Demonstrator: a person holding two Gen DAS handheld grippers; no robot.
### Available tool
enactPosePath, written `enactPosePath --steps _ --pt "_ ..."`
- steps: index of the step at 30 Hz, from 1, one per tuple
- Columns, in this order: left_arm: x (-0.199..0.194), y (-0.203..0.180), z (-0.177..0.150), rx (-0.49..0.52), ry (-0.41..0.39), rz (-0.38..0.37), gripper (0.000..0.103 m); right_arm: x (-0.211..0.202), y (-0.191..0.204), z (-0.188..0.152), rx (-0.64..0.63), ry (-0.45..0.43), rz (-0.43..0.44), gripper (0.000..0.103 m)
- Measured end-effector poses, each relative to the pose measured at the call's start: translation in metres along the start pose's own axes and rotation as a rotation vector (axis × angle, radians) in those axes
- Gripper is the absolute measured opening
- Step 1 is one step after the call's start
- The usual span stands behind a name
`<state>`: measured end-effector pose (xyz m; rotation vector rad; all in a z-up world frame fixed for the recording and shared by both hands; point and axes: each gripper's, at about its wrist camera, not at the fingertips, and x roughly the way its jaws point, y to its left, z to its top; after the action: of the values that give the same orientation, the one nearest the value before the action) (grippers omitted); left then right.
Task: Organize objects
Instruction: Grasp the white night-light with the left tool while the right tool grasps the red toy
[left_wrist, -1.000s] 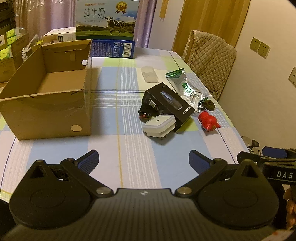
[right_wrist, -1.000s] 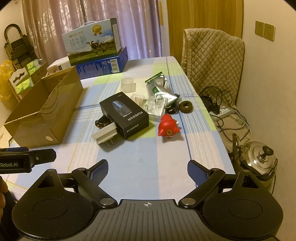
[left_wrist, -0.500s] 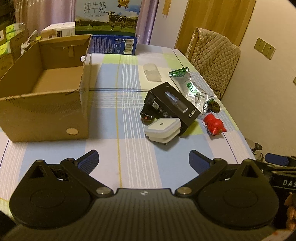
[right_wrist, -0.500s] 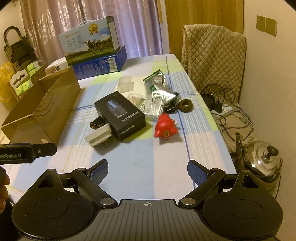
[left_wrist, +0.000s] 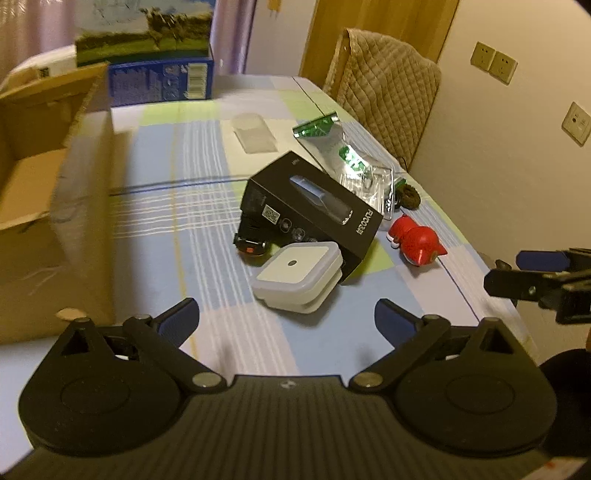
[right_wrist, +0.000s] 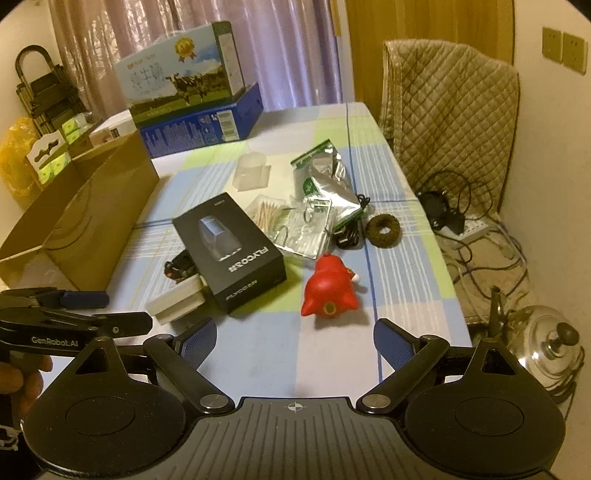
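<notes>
Left gripper (left_wrist: 287, 320) fingers closing, nothing between them — white box (left_wrist: 297, 277) just ahead. Right gripper (right_wrist: 294, 339) fingers wide apart, empty — red toy (right_wrist: 328, 290) ahead.

The cardboard box (left_wrist: 55, 206) runs off the left edge of the left wrist view, and the milk carton (left_wrist: 144, 33) behind it is smeared by blur and cropped at the top. A small dark gadget (right_wrist: 181, 266) lies half hidden beneath the black box (right_wrist: 232, 251), too obscured to identify.
</notes>
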<state>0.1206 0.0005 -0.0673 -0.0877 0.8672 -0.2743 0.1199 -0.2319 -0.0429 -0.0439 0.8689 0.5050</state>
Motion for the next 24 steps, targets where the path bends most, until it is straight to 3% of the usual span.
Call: enactPosePath --steps 4,11,16,18,24 --pt "0.024 0.007 0.006 -0.005 0.014 -0.007 0.089 0.021 -0.008 0.008 0.004 0.036 -0.009 0.090" --pt "0.055 0.011 0.012 0.001 0.044 -0.051 0.087 0.049 -0.017 0.018 0.016 0.075 -0.007 0.089" --pt "0.071 0.011 0.015 0.014 0.062 -0.111 0.080 0.064 -0.021 0.022 0.022 0.091 -0.011 0.088" --pt "0.074 0.011 0.017 0.025 0.063 -0.123 0.074 0.069 -0.023 0.023 0.027 0.096 -0.011 0.085" --pt "0.072 0.015 0.016 0.032 0.083 -0.128 0.073 0.087 -0.024 0.023 0.029 0.115 -0.006 0.075"
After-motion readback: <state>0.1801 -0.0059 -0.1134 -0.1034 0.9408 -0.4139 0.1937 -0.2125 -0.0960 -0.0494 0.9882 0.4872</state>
